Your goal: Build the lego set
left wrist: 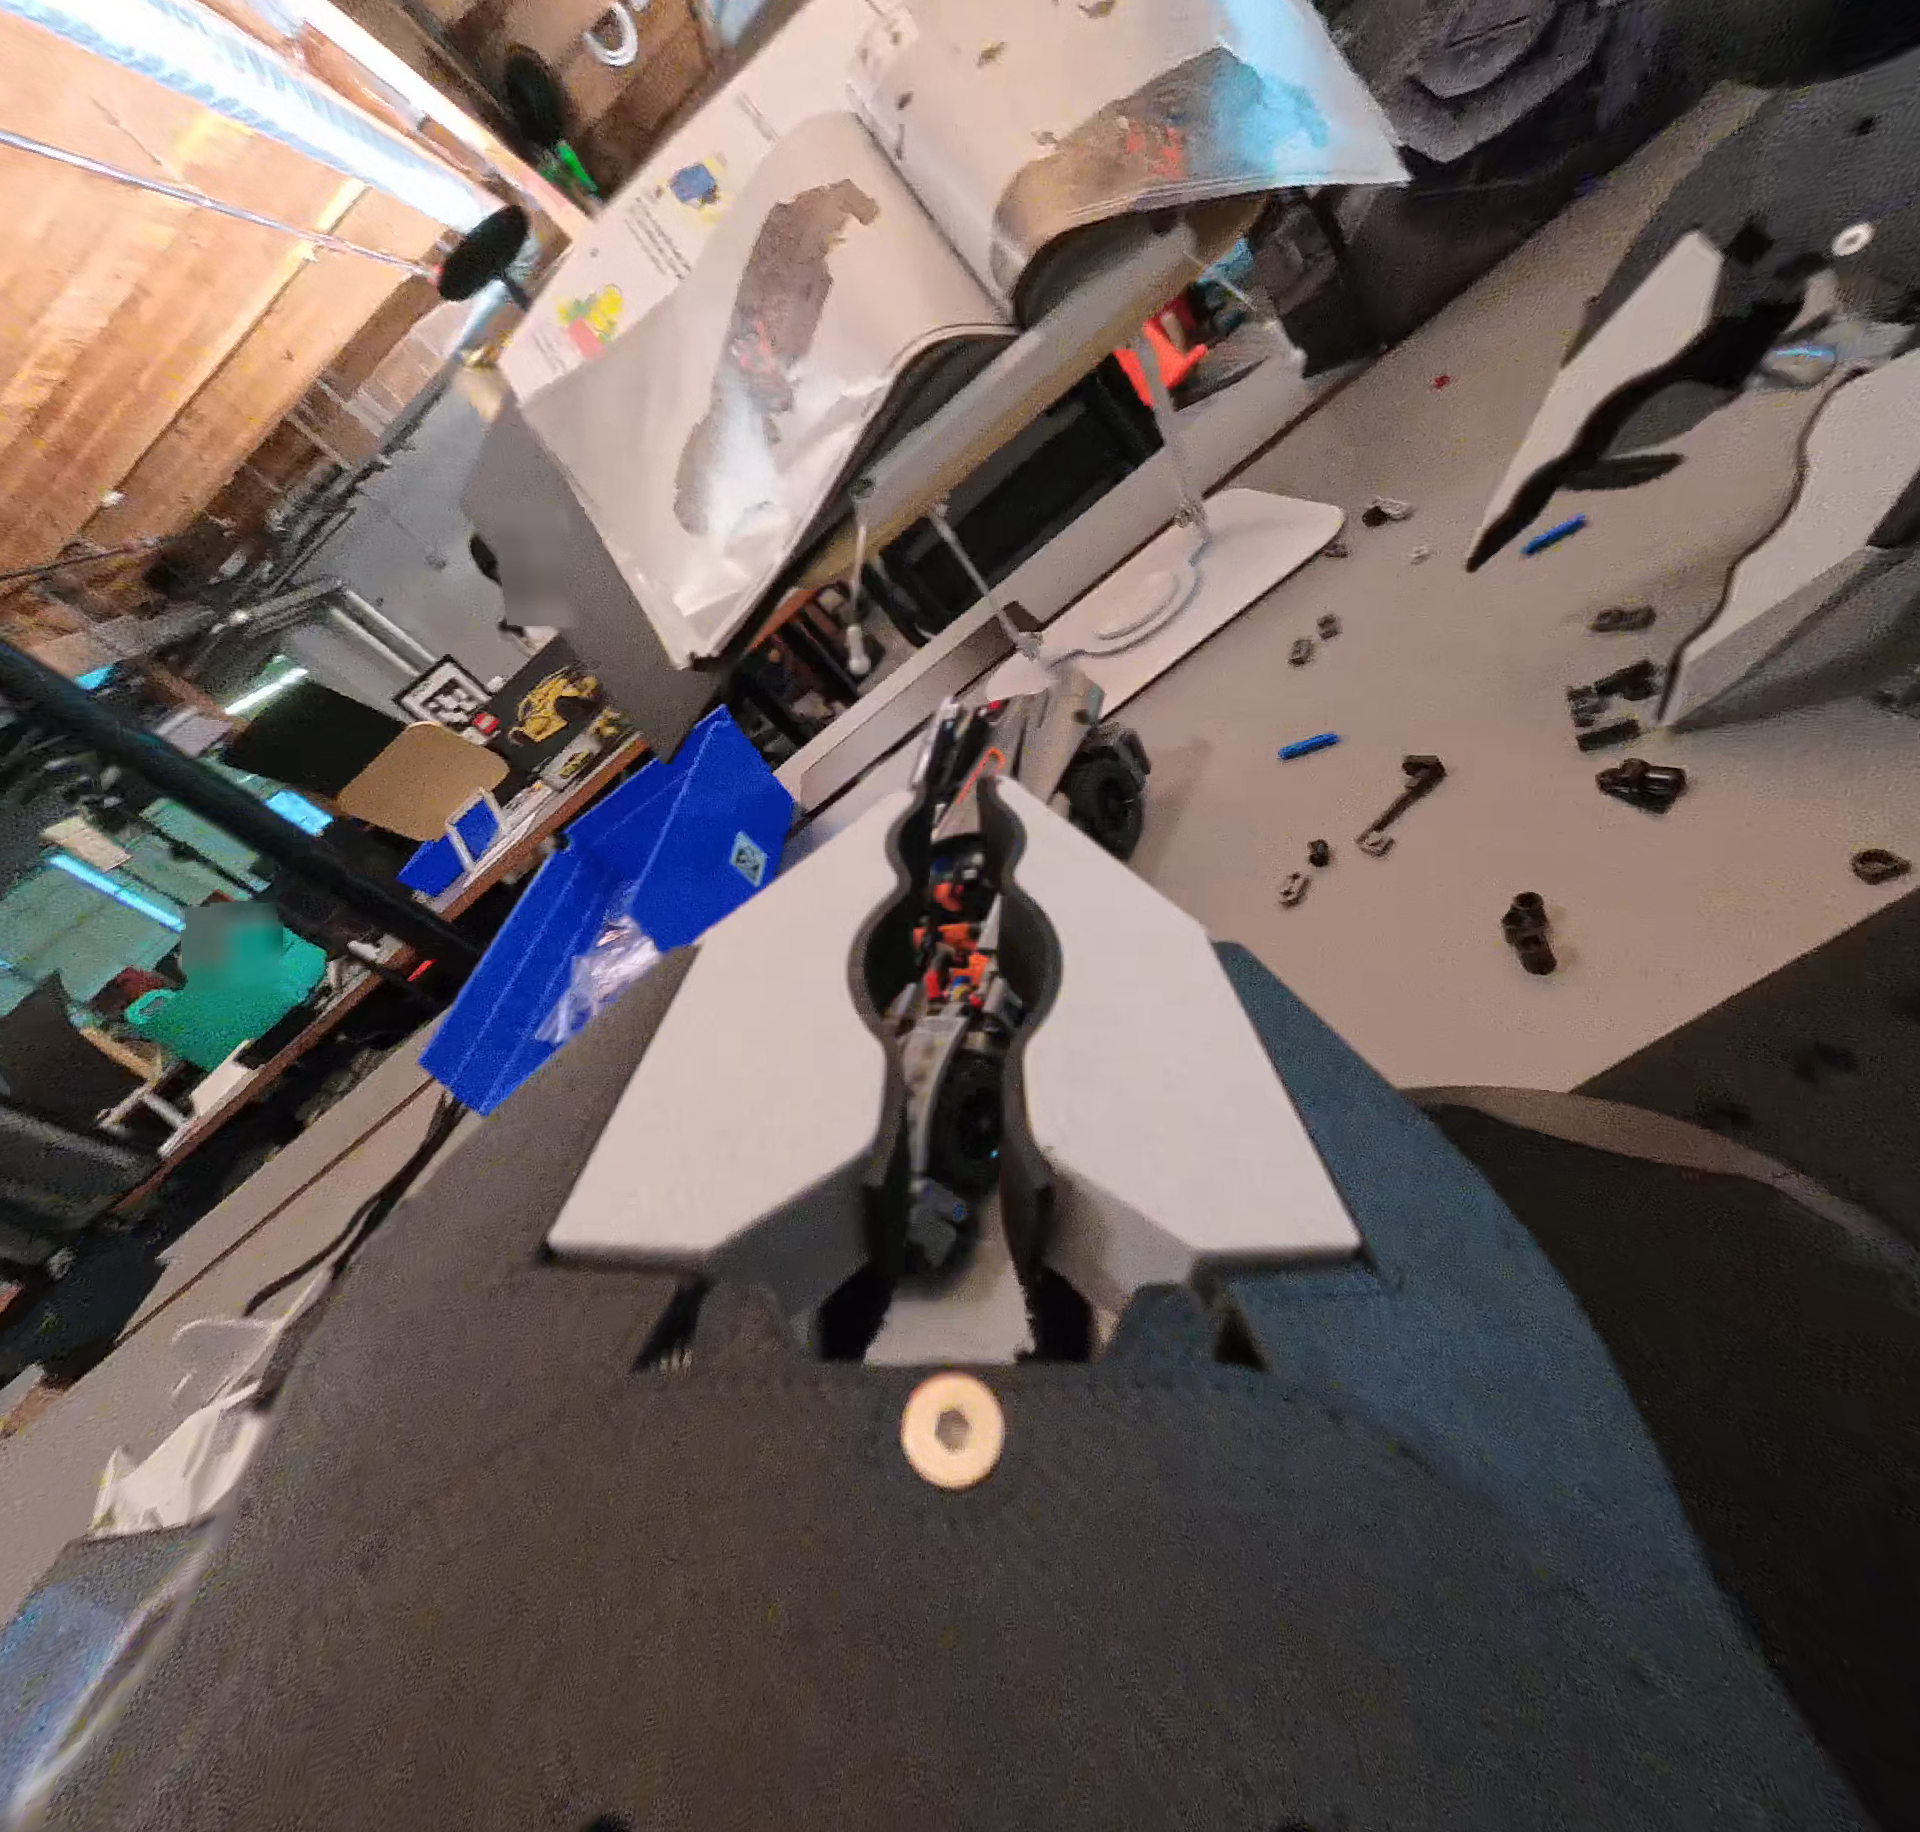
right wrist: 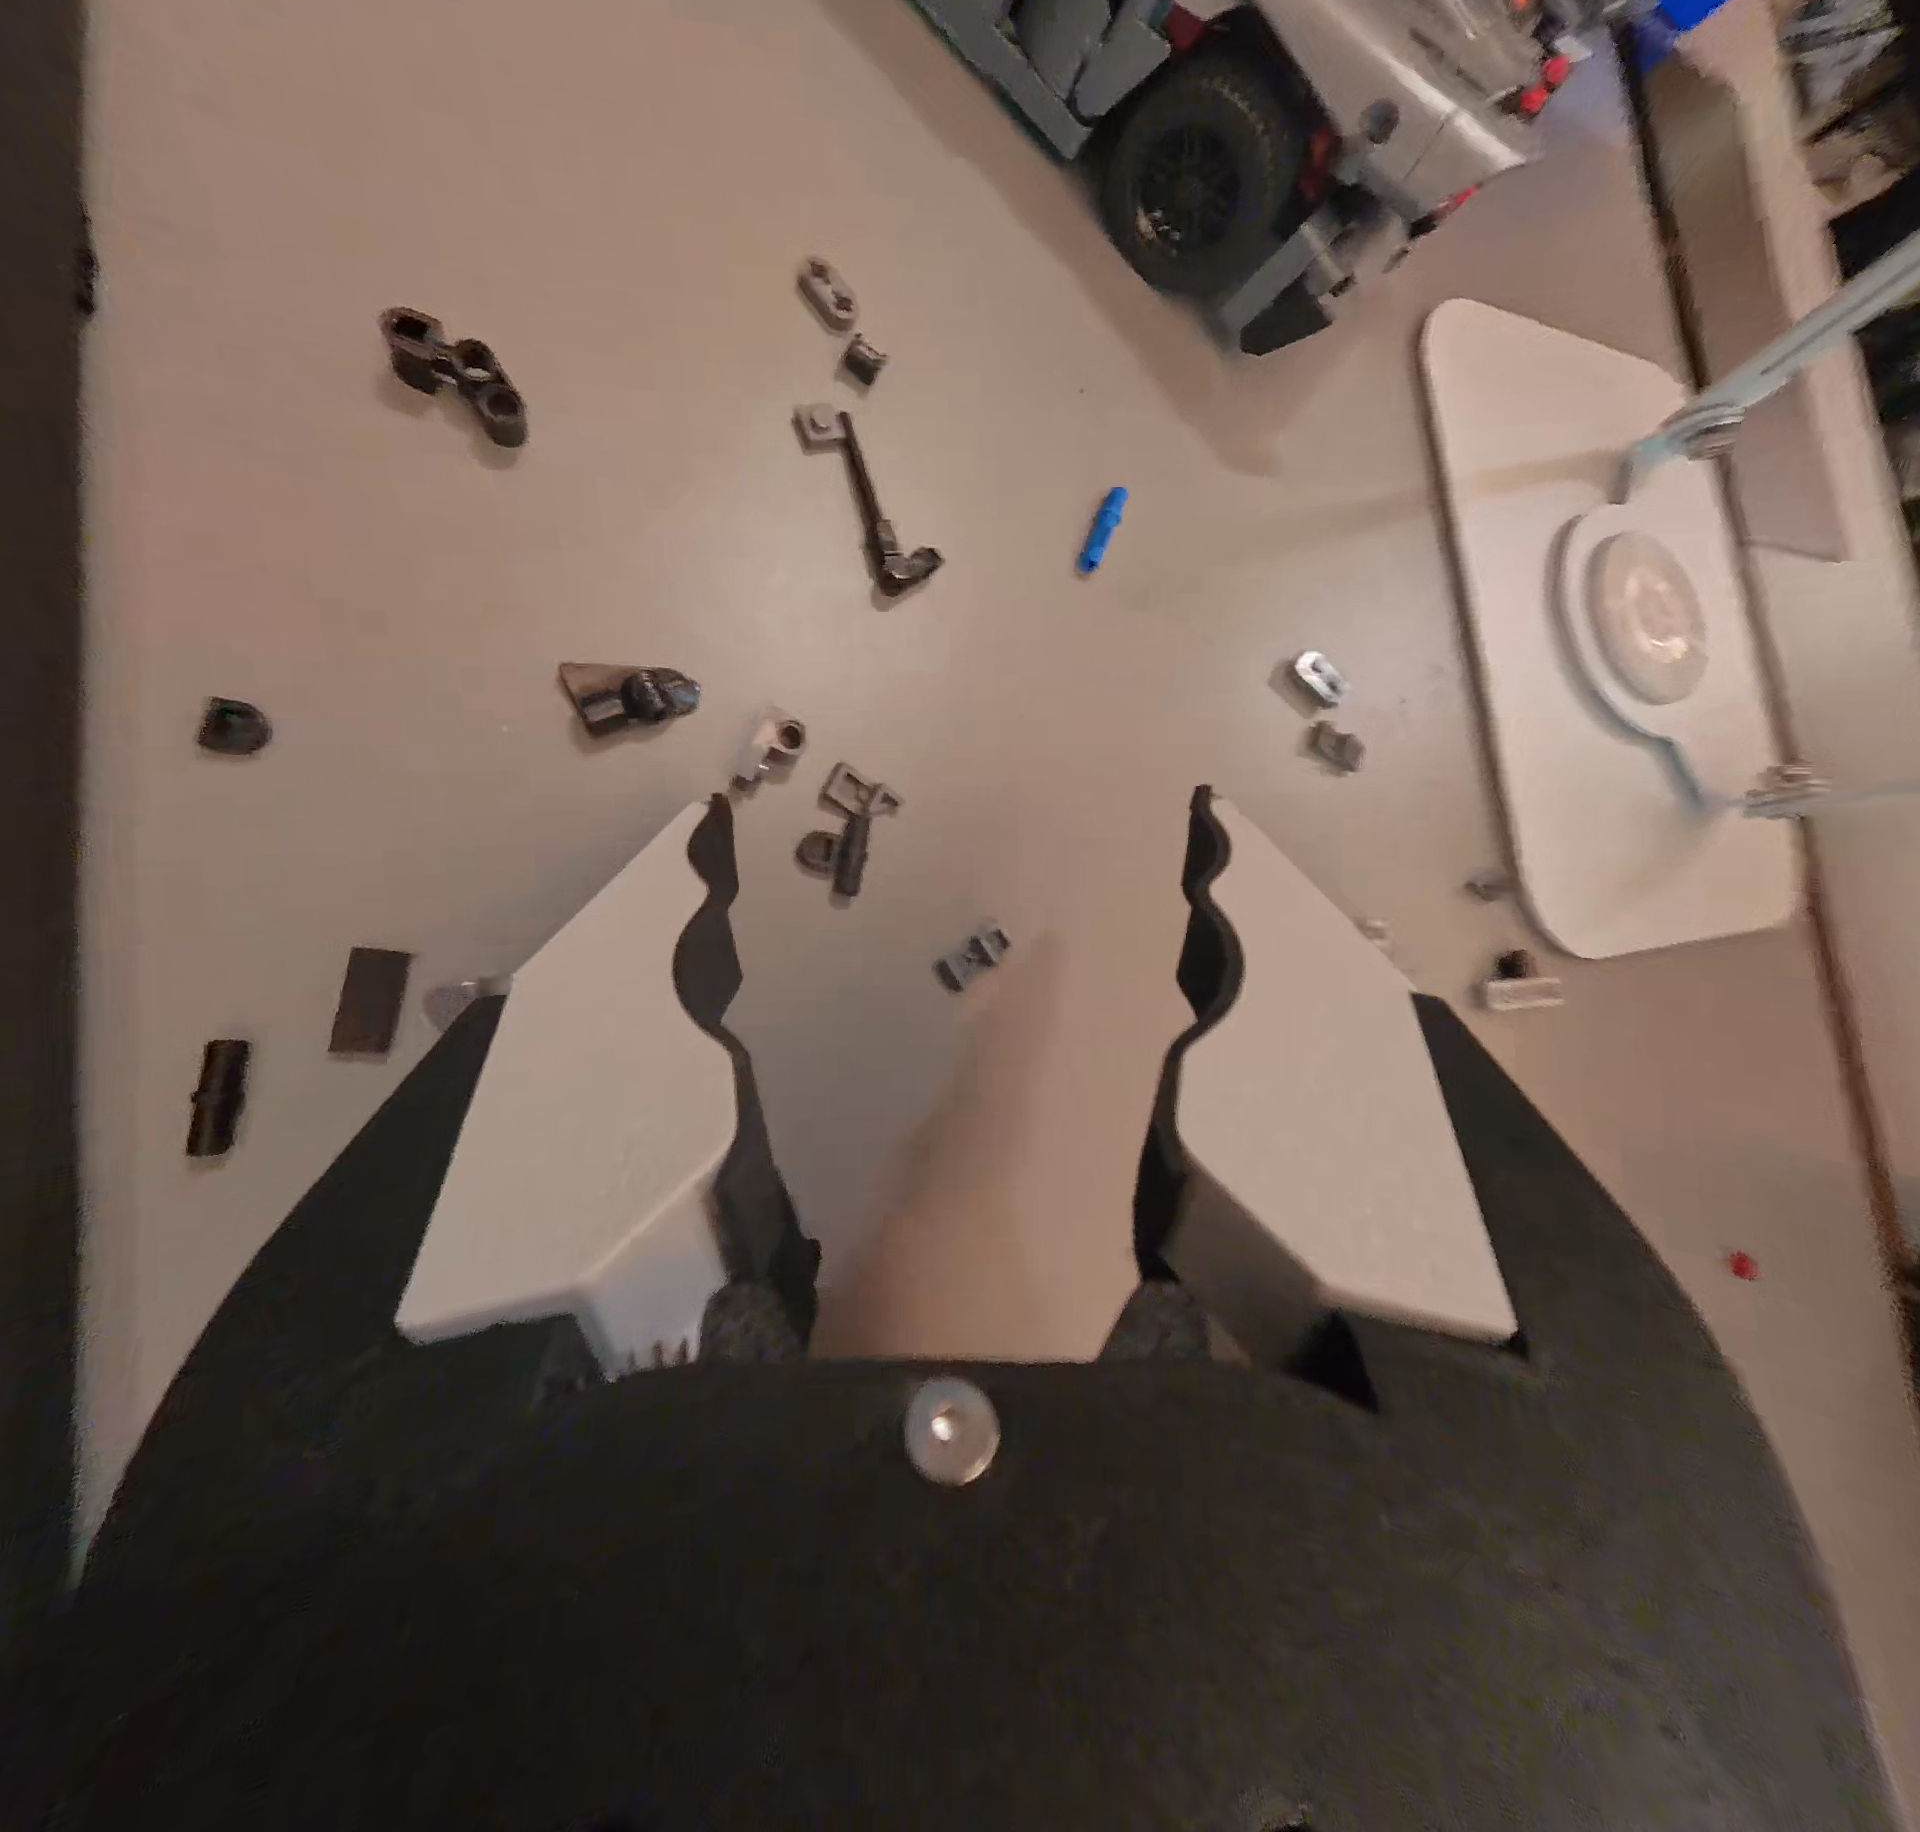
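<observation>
My left gripper (left wrist: 961, 795) is shut on the grey lego car (left wrist: 951, 1013), whose body and black wheel show between the jaws; its front wheel (left wrist: 1107, 785) sticks out beyond the tips. In the right wrist view the same car (right wrist: 1288, 89) sits at the top of the table. My right gripper (right wrist: 956, 795) is open and empty, pointing down at loose parts: a dark grey piece (right wrist: 847, 826), a small grey piece (right wrist: 971, 954), a black rod (right wrist: 873, 504) and a blue pin (right wrist: 1101, 530). The right gripper also shows in the left wrist view (left wrist: 1704, 452).
An open instruction book (left wrist: 831, 307) stands on a white stand (right wrist: 1600, 639) at the table's far side. A blue bin (left wrist: 623, 909) sits left of the car. Several black parts (right wrist: 457, 374) lie scattered on the table (right wrist: 520, 120). A tiny red piece (right wrist: 1742, 1266) lies right. There is about 25 centimeters between the tips of the two grippers. My left tips are about 30 centimeters from the small grey piece (right wrist: 971, 954), my right tips only 4 centimeters. My left wrist view (left wrist: 1620, 619) looks at it from another angle.
</observation>
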